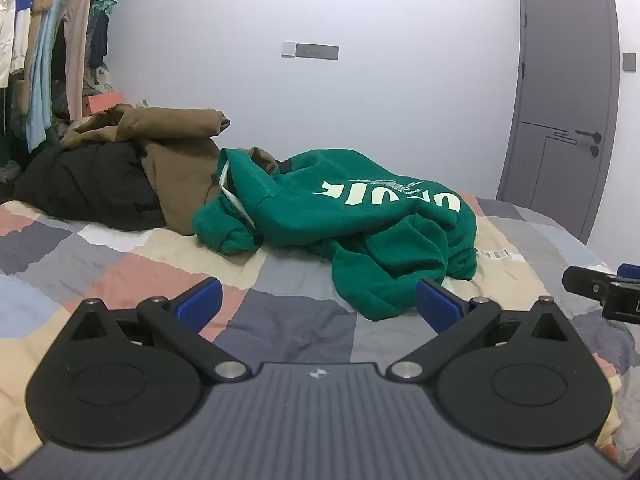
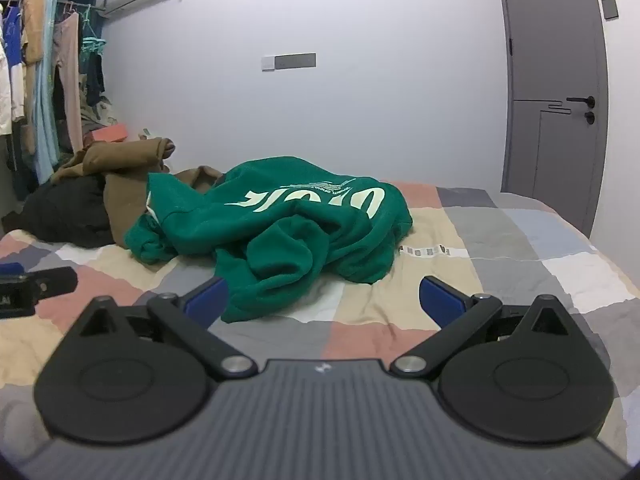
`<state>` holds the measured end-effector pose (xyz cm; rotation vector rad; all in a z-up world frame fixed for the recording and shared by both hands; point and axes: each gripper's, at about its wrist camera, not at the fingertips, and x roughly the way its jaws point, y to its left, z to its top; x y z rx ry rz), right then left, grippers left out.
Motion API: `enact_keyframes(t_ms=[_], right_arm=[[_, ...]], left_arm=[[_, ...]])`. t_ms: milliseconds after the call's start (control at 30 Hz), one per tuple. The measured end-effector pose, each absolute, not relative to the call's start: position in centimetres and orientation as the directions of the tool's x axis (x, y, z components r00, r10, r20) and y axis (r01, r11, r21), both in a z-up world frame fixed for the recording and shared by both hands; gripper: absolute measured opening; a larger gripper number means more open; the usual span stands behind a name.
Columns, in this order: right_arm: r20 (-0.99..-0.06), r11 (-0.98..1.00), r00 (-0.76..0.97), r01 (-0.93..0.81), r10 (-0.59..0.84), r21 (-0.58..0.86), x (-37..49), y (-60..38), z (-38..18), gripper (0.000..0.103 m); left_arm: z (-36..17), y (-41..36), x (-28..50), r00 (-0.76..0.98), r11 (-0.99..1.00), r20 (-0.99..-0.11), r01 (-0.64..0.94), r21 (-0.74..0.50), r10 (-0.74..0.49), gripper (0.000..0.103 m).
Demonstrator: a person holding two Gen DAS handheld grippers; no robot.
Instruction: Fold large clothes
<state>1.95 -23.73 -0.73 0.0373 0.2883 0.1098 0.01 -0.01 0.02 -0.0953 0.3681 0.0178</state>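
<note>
A crumpled green hoodie (image 1: 352, 216) with pale lettering lies in a heap on the patchwork bed cover (image 1: 120, 264); it also shows in the right wrist view (image 2: 280, 232). My left gripper (image 1: 318, 300) is open and empty, low over the bed, just short of the hoodie's near edge. My right gripper (image 2: 324, 298) is open and empty, its left finger beside the hoodie's near fold. The right gripper also shows at the right edge of the left wrist view (image 1: 600, 288), and the left gripper at the left edge of the right wrist view (image 2: 36, 284).
A brown garment (image 1: 172, 140) and a black one (image 1: 88, 184) are piled at the bed's far left. Hanging clothes (image 1: 40, 52) fill a rack on the left. A grey door (image 1: 568, 92) stands at the right, and the bed edge (image 2: 580, 236) is near it.
</note>
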Motion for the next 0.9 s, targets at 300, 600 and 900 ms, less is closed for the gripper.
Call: enact_keyframes(t_ms=[300, 600, 900], right_arm=[[-0.312, 0.995, 0.945, -0.096, 0.101, 0.034, 2.1, -23.6, -1.1, 0.103], [-0.319, 0.996, 0.944, -0.089, 0.088, 0.011, 2.5, -23.3, -1.1, 0.103], [-0.320, 0.996, 0.944, -0.084, 0.079, -0.001, 2.4, -23.1, -1.1, 0.103]], left_arm=[[0.3, -0.3, -0.5, 0.936, 0.996, -0.352, -0.037, -0.083, 0.005, 0.103], [0.3, -0.5, -0.3, 0.937, 0.995, -0.350, -0.033, -0.094, -0.002, 0.103], [0.0, -0.2, -0.1, 0.934, 0.995, -0.356, -0.027, -0.092, -0.008, 0.103]])
